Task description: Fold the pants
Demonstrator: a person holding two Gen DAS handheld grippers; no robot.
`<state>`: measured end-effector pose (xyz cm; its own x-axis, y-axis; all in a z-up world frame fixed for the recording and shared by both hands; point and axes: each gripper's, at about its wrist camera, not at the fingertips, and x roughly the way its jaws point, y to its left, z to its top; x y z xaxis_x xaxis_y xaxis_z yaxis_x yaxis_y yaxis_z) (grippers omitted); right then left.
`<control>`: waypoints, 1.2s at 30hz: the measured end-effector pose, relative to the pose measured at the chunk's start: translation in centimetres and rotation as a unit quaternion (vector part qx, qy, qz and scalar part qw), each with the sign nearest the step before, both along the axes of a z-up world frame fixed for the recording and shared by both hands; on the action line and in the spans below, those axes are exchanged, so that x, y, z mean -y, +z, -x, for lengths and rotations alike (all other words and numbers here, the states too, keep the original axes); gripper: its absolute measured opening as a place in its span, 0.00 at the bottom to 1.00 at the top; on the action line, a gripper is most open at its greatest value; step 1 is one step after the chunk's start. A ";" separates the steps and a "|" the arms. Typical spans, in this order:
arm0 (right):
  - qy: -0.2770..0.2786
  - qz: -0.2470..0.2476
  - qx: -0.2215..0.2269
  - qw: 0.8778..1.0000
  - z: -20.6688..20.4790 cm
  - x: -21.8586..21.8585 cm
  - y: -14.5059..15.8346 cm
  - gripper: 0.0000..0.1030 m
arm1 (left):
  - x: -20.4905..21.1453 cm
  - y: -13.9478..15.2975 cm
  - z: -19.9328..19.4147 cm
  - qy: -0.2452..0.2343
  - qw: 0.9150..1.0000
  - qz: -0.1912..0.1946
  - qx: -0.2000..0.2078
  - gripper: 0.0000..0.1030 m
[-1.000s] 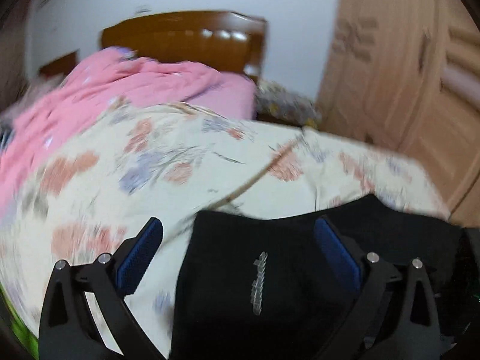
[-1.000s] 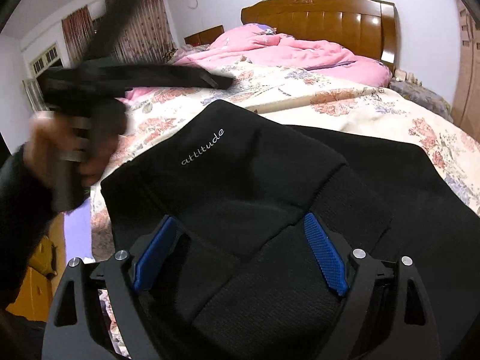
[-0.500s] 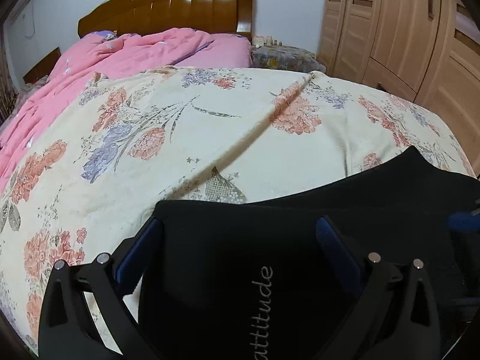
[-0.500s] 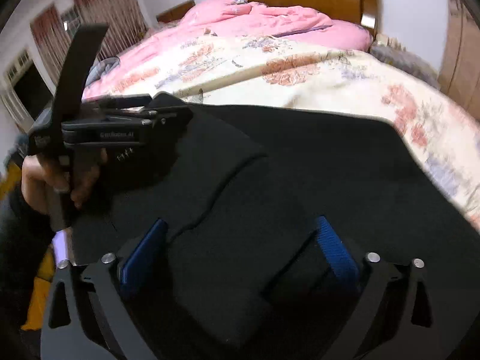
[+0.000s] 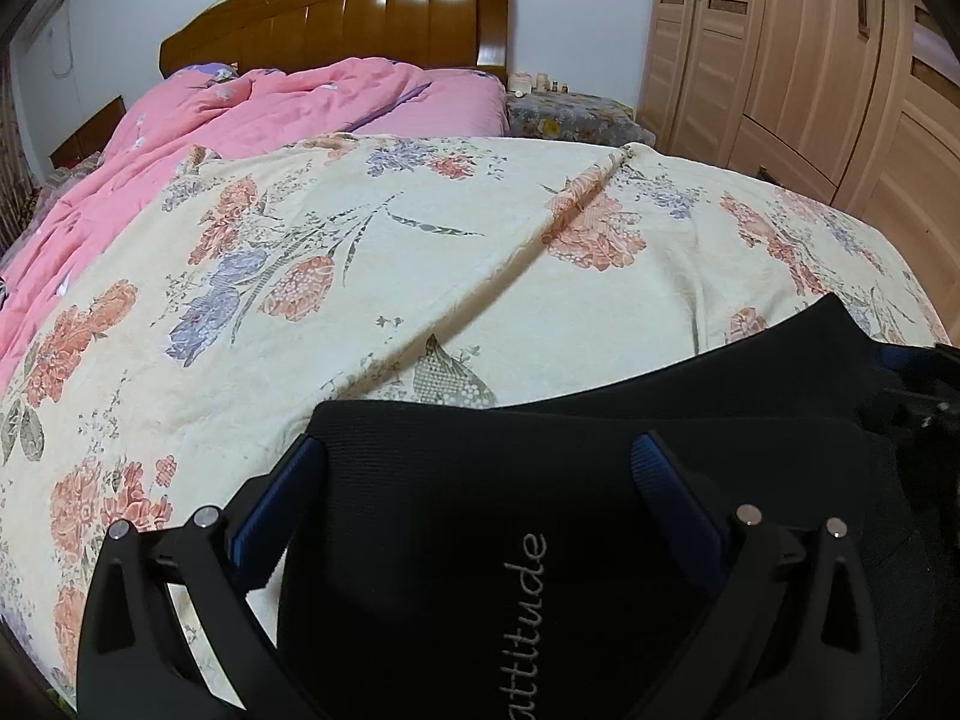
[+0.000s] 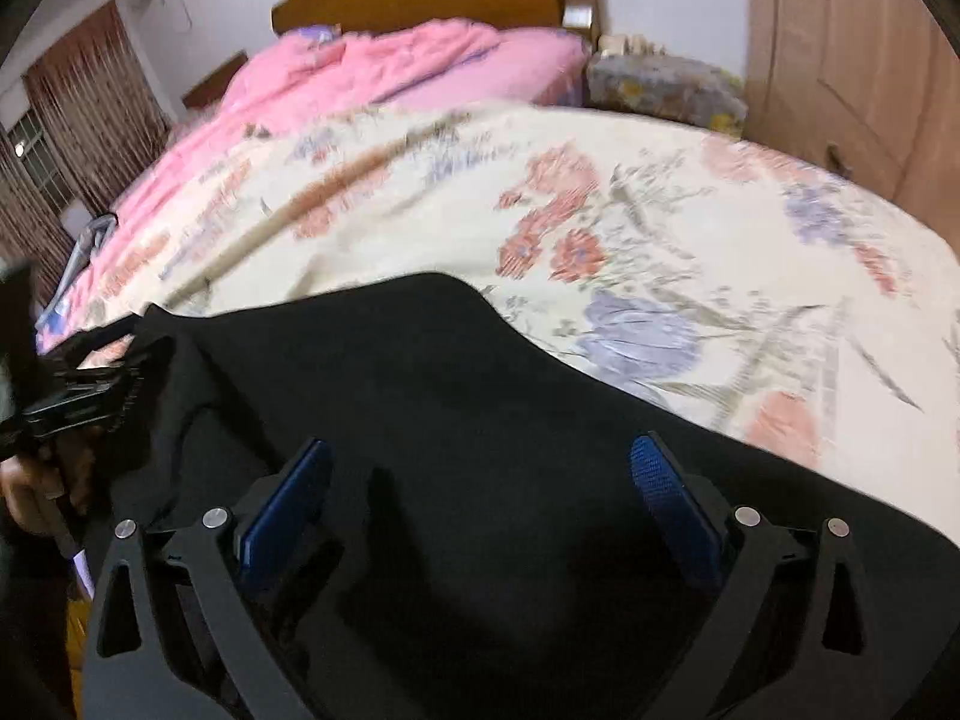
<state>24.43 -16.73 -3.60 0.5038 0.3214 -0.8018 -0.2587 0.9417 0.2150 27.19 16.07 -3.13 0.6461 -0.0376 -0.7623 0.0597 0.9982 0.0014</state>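
Black pants (image 5: 480, 540) with grey "attitude" lettering lie folded on the floral bedspread (image 5: 420, 276) at its near edge. My left gripper (image 5: 474, 456) hovers open over their left end, its blue pads wide apart and one pad past the cloth's left edge. My right gripper (image 6: 480, 459) is open over the pants (image 6: 480, 372) farther right, with only flat cloth under its wide jaws. The left gripper (image 6: 90, 384) and the hand holding it show at the left edge of the right wrist view. The right gripper (image 5: 918, 384) peeks in at the right edge of the left wrist view.
A crumpled pink quilt (image 5: 270, 102) covers the bed's far half below a wooden headboard (image 5: 360, 12). A nightstand with a floral cover (image 5: 570, 114) stands beside it. Wooden wardrobe doors (image 5: 810, 60) line the right side. A curtained window (image 6: 78, 120) is at the left.
The left gripper came down over the lettered end of the pants and then stayed still. The right gripper opened wider and slid right along the pants, away from the left gripper.
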 end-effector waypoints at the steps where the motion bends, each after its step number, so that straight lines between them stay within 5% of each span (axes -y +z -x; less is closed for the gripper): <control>1: -0.004 0.006 0.007 1.000 0.7 0.5 0.4 0.94 | 0.0 0.0 0.0 0.001 1.000 0.000 0.000 0.99; 8: -0.053 0.076 -0.032 0.995 5.5 6.2 -1.6 0.95 | 0.3 0.0 0.1 0.007 1.000 -0.015 0.007 0.99; 14: -0.092 0.017 0.037 0.995 12.1 10.2 1.3 0.95 | 3.4 3.0 2.8 0.036 0.994 -0.077 0.069 0.98; 19: -0.084 0.009 0.042 0.996 15.5 9.5 -0.4 0.95 | 12.2 5.6 7.3 -0.110 0.991 0.001 0.078 0.98; 23: -0.084 0.013 0.058 0.995 16.9 8.8 -1.5 0.95 | 19.3 2.4 9.0 -0.194 0.975 -0.094 0.053 0.98; 25: -0.092 -0.009 0.069 0.993 17.9 9.6 -0.9 0.95 | 20.2 0.3 8.7 -0.204 0.973 -0.109 0.024 0.98; 26: -0.105 -0.042 0.081 0.990 18.9 10.8 -0.3 0.95 | 20.6 -1.1 8.4 -0.207 0.970 -0.124 0.003 0.99; 28: -0.140 -0.096 0.098 0.980 21.2 13.2 0.3 0.95 | 21.0 -1.3 9.2 -0.215 0.966 -0.142 0.025 0.99; 32: -0.239 -0.219 0.085 0.942 26.4 18.6 -1.0 0.93 | 20.8 -1.4 9.2 -0.219 0.966 -0.135 0.018 0.99; 36: -0.284 -0.203 0.086 0.933 28.5 19.4 -0.8 0.93 | 20.8 -1.2 9.7 -0.218 0.966 -0.133 0.030 0.99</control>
<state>-4.08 -36.09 -4.44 0.7951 0.2234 -0.5638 0.1946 0.7866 0.5860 17.52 -4.73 -4.30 0.6566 -0.1233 -0.7441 0.4662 0.8419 0.2718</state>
